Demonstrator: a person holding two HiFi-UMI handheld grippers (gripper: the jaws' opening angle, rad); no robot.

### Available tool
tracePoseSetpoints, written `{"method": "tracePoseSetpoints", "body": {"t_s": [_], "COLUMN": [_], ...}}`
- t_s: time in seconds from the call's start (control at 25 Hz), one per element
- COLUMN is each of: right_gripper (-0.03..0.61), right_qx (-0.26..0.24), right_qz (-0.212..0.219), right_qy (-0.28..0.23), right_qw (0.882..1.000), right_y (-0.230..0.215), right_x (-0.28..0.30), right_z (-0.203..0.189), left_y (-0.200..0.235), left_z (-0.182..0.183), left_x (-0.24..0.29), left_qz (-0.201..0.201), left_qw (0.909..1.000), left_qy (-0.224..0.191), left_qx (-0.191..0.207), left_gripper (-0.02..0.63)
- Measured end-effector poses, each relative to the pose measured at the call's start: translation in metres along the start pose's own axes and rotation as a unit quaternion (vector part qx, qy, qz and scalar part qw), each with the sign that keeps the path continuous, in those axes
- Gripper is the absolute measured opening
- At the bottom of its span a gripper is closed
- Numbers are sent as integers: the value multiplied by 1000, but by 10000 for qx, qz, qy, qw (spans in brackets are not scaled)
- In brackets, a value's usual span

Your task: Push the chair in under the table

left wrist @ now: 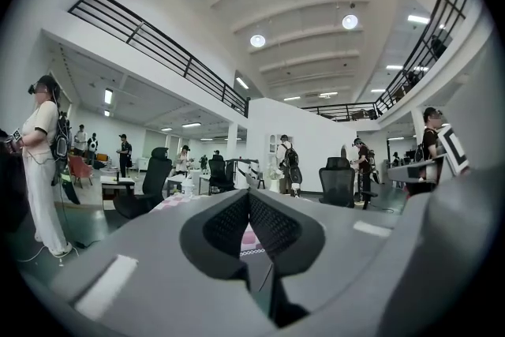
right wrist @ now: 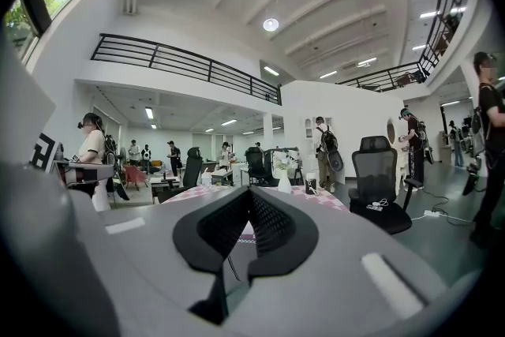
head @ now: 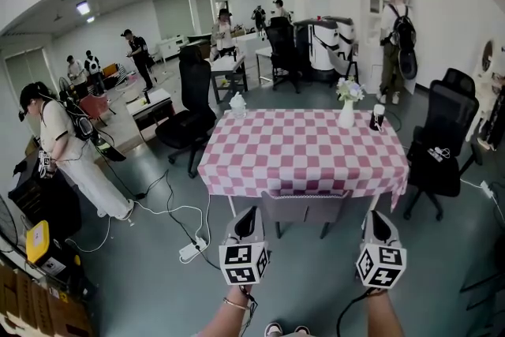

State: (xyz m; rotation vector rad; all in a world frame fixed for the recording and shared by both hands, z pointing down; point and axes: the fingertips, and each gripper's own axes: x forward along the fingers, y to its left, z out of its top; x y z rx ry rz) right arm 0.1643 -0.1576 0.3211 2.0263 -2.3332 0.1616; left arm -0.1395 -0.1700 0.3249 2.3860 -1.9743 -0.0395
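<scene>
From the head view, we hold the left gripper [head: 249, 213] and the right gripper [head: 376, 215] side by side, both pointing toward twelve o'clock at the table [head: 237, 170]. A pink-and-white checked cloth [head: 304, 142] covers it. The grey chair [head: 306, 207] stands at the table's near edge, with its backrest just under the cloth's hem and its legs showing below. The left gripper sits at about eight o'clock of the backrest and the right gripper at about four o'clock. Both are just beside the backrest, but we cannot tell whether either touches it. A vase [head: 347, 113] of flowers stands on the far right of the table, and a black office chair [head: 189, 110] stands at ten o'clock of the table.

In the left gripper view, our left gripper [left wrist: 249, 198] has its fingers pressed together with nothing between them. A strip of checked cloth [left wrist: 251, 237] shows just below their tips.

In the right gripper view, our right gripper [right wrist: 251, 194] likewise has its fingers closed together and empty. The vase [right wrist: 284, 182] is at one o'clock above them, and a black office chair [right wrist: 377, 170] is at three o'clock.
</scene>
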Motion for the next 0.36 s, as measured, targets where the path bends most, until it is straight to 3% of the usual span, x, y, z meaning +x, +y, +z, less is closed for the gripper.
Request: {"method": "tracePoseSetpoints", "body": {"t_s": [0.36], "right_gripper": [9], "right_qx": [-11], "right_qz": [10], "right_qy": [54], "right_qw": [10000], "right_y": [1], "right_x": [2], "right_z": [-2], "left_y": [6], "left_z": [-4], "left_x": [0], "left_qz": [41], "left_qw": [10000], "left_qy": [75], "left_qx": [-6], "left_gripper": [0]}}
